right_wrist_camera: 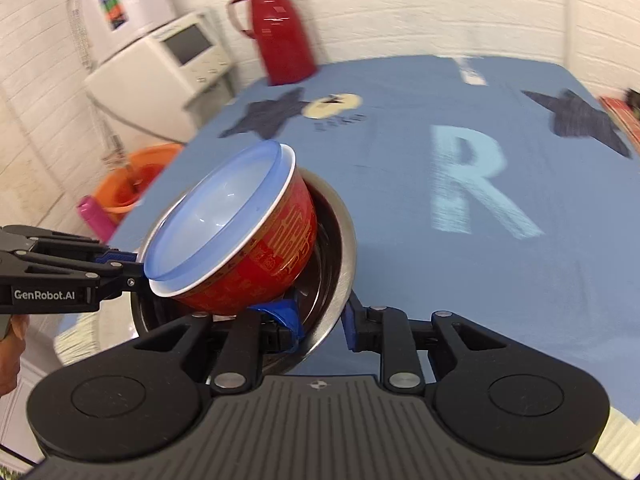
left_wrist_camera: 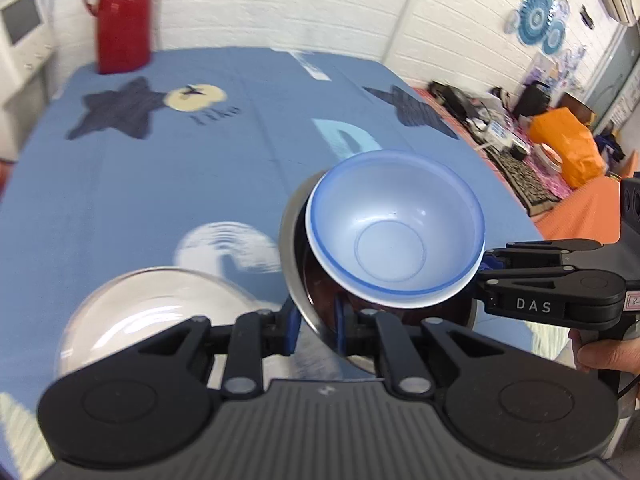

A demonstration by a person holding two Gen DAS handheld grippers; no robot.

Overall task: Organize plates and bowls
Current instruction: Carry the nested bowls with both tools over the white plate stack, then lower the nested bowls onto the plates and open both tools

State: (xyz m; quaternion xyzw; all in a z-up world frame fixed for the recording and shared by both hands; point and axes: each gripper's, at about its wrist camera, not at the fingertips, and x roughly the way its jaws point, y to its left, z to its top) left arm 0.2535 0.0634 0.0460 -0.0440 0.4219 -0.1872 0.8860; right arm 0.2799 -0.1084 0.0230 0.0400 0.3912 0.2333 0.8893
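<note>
1. The left gripper (left_wrist_camera: 316,320) reaches in from the left, its fingers pinching the rim of the steel bowl (left_wrist_camera: 290,240).
2. The right gripper (right_wrist_camera: 320,320) pinches the rim's right side.
3. The right hand (left_wrist_camera: 600,354) and the left hand (right_wrist_camera: 12,340) wrap the handles.

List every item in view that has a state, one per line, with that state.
blue bowl: empty, nested in red bowl
red bowl: tilted inside steel bowl
steel bowl: rim gripped on both sides
left tongs: shut on steel bowl
right tongs: shut on steel bowl
glass bowl: resting on tablecloth, ungripped
red flask: upright, lid on
</note>
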